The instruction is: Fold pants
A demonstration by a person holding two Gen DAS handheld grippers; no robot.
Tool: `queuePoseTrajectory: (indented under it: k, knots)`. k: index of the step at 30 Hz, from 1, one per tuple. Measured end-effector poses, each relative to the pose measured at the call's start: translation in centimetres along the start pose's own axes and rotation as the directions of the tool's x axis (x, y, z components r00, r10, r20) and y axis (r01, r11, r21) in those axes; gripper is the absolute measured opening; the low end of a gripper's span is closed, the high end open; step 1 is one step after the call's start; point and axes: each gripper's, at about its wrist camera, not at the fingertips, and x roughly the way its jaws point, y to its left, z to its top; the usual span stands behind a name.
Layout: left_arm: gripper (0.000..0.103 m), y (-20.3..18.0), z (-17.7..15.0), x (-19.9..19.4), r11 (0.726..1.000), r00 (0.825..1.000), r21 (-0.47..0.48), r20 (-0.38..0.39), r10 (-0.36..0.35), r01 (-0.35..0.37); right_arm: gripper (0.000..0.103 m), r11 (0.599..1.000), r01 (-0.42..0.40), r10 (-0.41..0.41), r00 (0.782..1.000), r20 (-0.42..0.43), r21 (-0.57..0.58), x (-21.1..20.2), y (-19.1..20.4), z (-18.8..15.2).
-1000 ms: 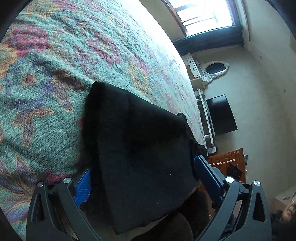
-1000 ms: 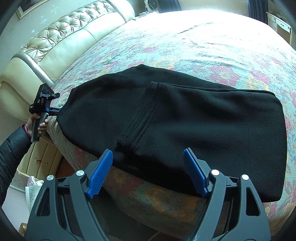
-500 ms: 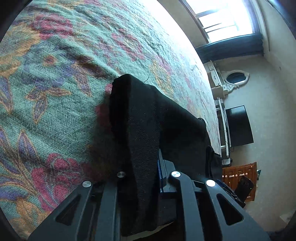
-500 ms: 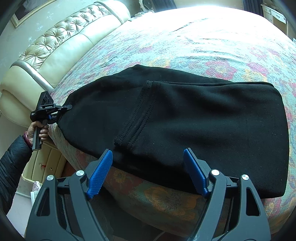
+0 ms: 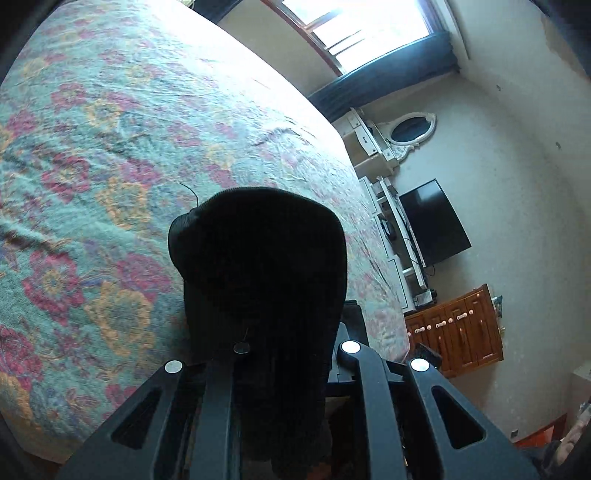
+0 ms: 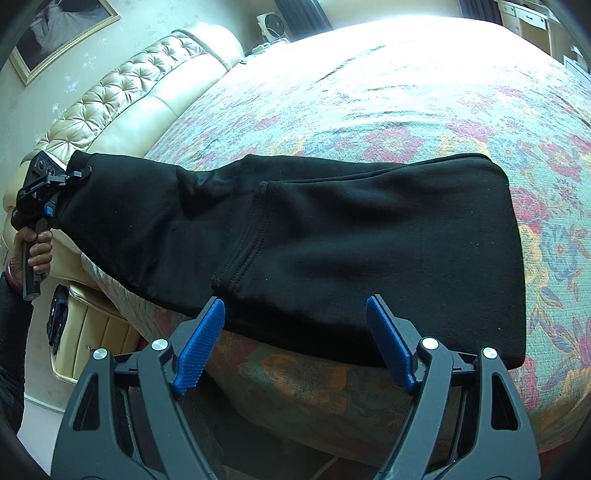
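Black pants (image 6: 332, 251) lie partly folded along the near edge of a bed with a floral cover (image 6: 443, 110). My left gripper (image 5: 288, 350) is shut on the pants' left end (image 5: 258, 258) and holds it raised above the cover. The same gripper shows at the far left of the right wrist view (image 6: 70, 177), with the cloth lifted off the bed. My right gripper (image 6: 295, 339) is open and empty, its blue pads (image 6: 199, 347) just below the pants' near edge, astride it without touching.
A tufted cream headboard (image 6: 129, 103) stands at the bed's left. A nightstand (image 6: 85, 332) sits below the left hand. A television (image 5: 436, 225), a wooden cabinet (image 5: 458, 332) and a window (image 5: 354, 33) line the far wall.
My left gripper has shut on the pants' end and lifted it off the bed. The right gripper has moved a little closer to the near edge, still open.
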Motion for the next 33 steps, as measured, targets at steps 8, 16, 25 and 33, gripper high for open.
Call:
queuePoseTrajectory:
  k: [8,16,25,33]
  knots:
    - [0.015,-8.8,-1.1,7.8,0.997,0.997,0.073,-0.072,0.013,-0.008,0.08,0.997,-0.025,0.021,0.998,0.063,0.066,-3.0,-2.6,0.3]
    - [0.016,-13.4,-4.4,19.3,0.983,0.976,0.163,-0.185,0.113,-0.083,0.08,0.983,-0.051,0.032,0.993,0.109,0.175,-4.9,-6.8,0.0]
    - [0.023,-12.5,-9.2,30.4,0.947,0.915,0.226,-0.282,0.289,-0.229,0.08,0.956,-0.057,0.017,0.99,0.137,0.288,-5.5,-10.7,-0.7]
    - [0.057,-15.0,-10.2,30.7,0.961,0.95,0.234,-0.237,0.205,-0.149,0.08,0.945,-0.091,0.032,0.982,0.187,0.315,-6.6,-11.9,-0.5]
